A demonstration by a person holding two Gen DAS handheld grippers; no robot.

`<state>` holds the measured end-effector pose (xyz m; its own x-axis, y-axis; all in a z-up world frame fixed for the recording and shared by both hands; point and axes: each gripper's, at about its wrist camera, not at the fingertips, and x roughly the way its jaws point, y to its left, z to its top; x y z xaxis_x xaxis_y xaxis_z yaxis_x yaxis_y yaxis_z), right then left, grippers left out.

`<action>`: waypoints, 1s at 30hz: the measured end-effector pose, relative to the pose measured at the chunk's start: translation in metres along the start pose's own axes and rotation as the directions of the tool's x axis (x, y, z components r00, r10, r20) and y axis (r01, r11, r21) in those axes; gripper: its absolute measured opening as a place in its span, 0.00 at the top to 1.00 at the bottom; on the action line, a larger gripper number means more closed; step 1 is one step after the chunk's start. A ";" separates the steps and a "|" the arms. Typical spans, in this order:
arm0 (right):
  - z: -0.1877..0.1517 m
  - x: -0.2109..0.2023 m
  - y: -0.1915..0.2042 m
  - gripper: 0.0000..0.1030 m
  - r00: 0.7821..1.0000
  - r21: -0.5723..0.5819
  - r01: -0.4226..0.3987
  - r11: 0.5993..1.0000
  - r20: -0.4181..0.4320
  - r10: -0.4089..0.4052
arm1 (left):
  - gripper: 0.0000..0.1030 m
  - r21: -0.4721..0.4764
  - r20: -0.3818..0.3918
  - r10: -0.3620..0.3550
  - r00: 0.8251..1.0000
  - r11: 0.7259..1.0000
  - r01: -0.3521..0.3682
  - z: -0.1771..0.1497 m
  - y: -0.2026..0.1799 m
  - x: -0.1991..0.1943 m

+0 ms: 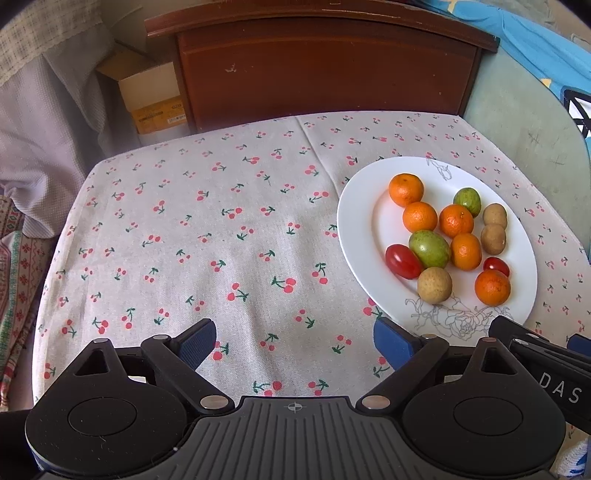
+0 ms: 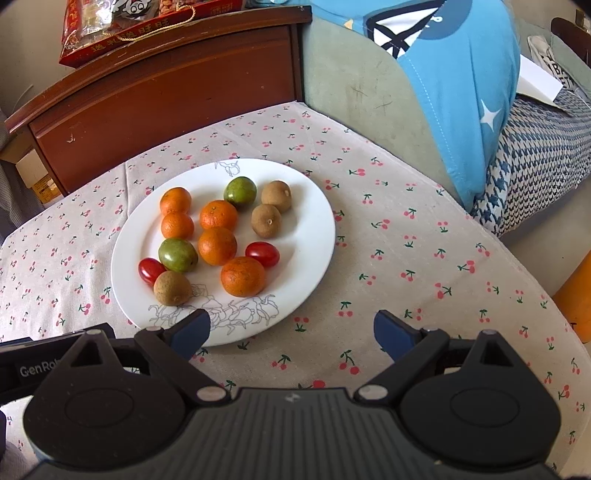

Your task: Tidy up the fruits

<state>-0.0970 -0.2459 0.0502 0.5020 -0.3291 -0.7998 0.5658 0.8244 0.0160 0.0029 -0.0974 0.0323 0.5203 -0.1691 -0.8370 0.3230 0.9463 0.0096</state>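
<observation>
A white plate (image 1: 354, 221) (image 2: 314, 229) with a drawn rose pattern lies on the cherry-print tablecloth (image 1: 207, 236) (image 2: 406, 258). It carries several small oranges (image 1: 405, 189) (image 2: 243, 276), two green fruits (image 1: 429, 248) (image 2: 178, 254), two red cherry tomatoes (image 1: 403, 260) (image 2: 262, 253) and three brown round fruits (image 1: 434, 285) (image 2: 172, 288). My left gripper (image 1: 295, 341) hangs open above bare cloth, left of the plate, nothing between its fingers. My right gripper (image 2: 291, 330) is open too, above the plate's near rim and the cloth beside it. Part of the right gripper's body (image 1: 546, 362) shows in the left wrist view.
A brown wooden cabinet (image 1: 325, 70) (image 2: 162, 96) stands behind the table, with a red gift bag (image 2: 122, 26) on top. A cardboard box (image 1: 151, 96) sits at its left. A green sofa with blue cloth (image 2: 461, 74) borders the right; an orange object (image 2: 576, 295) stands at the far right.
</observation>
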 end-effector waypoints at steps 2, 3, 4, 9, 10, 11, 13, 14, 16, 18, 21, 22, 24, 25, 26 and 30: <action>0.000 -0.001 0.000 0.08 1.000 0.000 -0.016 1.000 0.006 0.016 | 0.09 -0.002 0.005 0.001 1.000 1.000 -0.001 0.000 0.002 -0.002; -0.001 -0.002 -0.001 0.08 1.000 -0.002 -0.023 1.000 0.009 0.023 | 0.09 -0.001 0.008 0.002 1.000 1.000 -0.002 -0.001 0.003 -0.004; -0.001 -0.003 0.000 0.08 1.000 -0.005 -0.029 1.000 0.012 0.029 | 0.09 -0.001 0.011 0.003 1.000 1.000 -0.003 -0.001 0.004 -0.005; -0.005 -0.007 0.003 0.08 0.997 -0.032 -0.065 0.997 0.040 0.067 | 0.09 -0.014 0.019 0.004 1.000 1.000 -0.004 -0.006 0.011 -0.011; -0.006 -0.008 0.003 0.08 0.996 -0.036 -0.075 0.997 0.044 0.076 | 0.09 -0.016 0.019 0.004 1.000 1.000 -0.004 -0.007 0.013 -0.012; -0.007 -0.009 0.004 0.08 0.995 -0.041 -0.085 0.996 0.047 0.087 | 0.09 -0.018 0.019 0.005 1.000 1.000 -0.005 -0.008 0.014 -0.014; -0.010 -0.012 0.006 0.08 0.992 -0.057 -0.105 0.993 0.056 0.109 | 0.09 -0.020 0.018 0.010 1.000 1.000 -0.010 -0.011 0.018 -0.016; -0.013 -0.013 0.007 0.08 0.991 -0.069 -0.114 0.991 0.062 0.118 | 0.09 -0.023 0.015 0.013 1.000 1.000 -0.012 -0.013 0.020 -0.016; -0.016 -0.016 0.011 0.08 0.988 -0.088 -0.130 0.988 0.072 0.137 | 0.09 -0.032 0.011 0.015 1.000 0.999 -0.014 -0.016 0.024 -0.018; -0.021 -0.019 0.012 0.08 0.984 -0.096 -0.151 0.984 0.082 0.159 | 0.09 -0.038 0.014 0.015 1.000 0.999 -0.014 -0.019 0.028 -0.021; -0.028 -0.020 0.013 0.08 0.978 -0.104 -0.187 0.977 0.073 0.195 | 0.09 -0.046 0.019 0.012 1.000 0.999 -0.011 -0.024 0.035 -0.026; -0.031 -0.020 0.014 0.08 0.977 -0.111 -0.194 0.975 0.071 0.202 | 0.09 -0.048 0.020 0.011 1.000 0.999 -0.010 -0.026 0.038 -0.028; -0.039 -0.022 0.017 0.08 0.973 -0.138 -0.206 0.969 0.074 0.217 | 0.09 -0.047 0.024 0.016 1.000 0.999 -0.015 -0.029 0.043 -0.030; -0.042 -0.023 0.018 0.08 0.971 -0.151 -0.211 0.966 0.076 0.225 | 0.09 -0.047 0.026 0.019 0.999 0.999 -0.017 -0.031 0.045 -0.032; -0.046 -0.025 0.020 0.08 0.969 -0.167 -0.221 0.961 0.077 0.236 | 0.09 -0.048 0.025 0.019 1.000 0.999 -0.018 -0.032 0.047 -0.032; -0.063 -0.027 0.032 0.08 0.953 -0.247 -0.281 0.927 0.043 0.301 | 0.08 -0.067 0.018 0.023 1.000 0.998 -0.022 -0.037 0.059 -0.033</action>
<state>-0.1330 -0.1816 0.0345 0.6763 -0.0853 -0.7317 0.2215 0.9709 0.0915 -0.0247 -0.0258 0.0402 0.5414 -0.1523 -0.8269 0.2580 0.9661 -0.0090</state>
